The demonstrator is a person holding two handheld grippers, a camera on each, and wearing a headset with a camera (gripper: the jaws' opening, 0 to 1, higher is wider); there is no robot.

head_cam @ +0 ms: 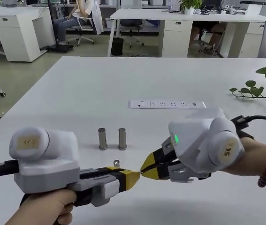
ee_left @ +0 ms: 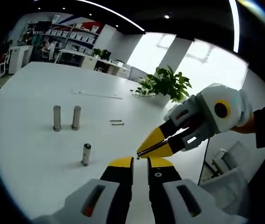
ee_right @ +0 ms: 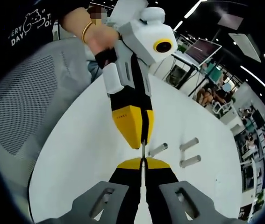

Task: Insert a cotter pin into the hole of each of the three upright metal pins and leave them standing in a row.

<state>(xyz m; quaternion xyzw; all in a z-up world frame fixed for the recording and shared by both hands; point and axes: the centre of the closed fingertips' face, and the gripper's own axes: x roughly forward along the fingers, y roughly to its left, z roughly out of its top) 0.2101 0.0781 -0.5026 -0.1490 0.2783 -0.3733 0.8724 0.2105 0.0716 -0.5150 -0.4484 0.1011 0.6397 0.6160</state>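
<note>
I count three metal pins: far-left pin (head_cam: 102, 138), far-right pin (head_cam: 122, 138), near pin (head_cam: 116, 163). Three cotter pins: two loose cotter pins (ee_left: 116, 122), one held cotter pin (ee_right: 143, 150). Two grippers: left gripper (ee_left: 140, 159), right gripper (ee_right: 143, 162). One power strip (head_cam: 167, 104), one plant (ee_left: 165, 84).

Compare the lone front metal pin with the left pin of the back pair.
The front pin stands alone, nearer the person; the back left pin has a twin close beside it. In the head view the left gripper hides the front pin's lower part; the back left pin shows whole. Both stand upright on the white table.
</note>
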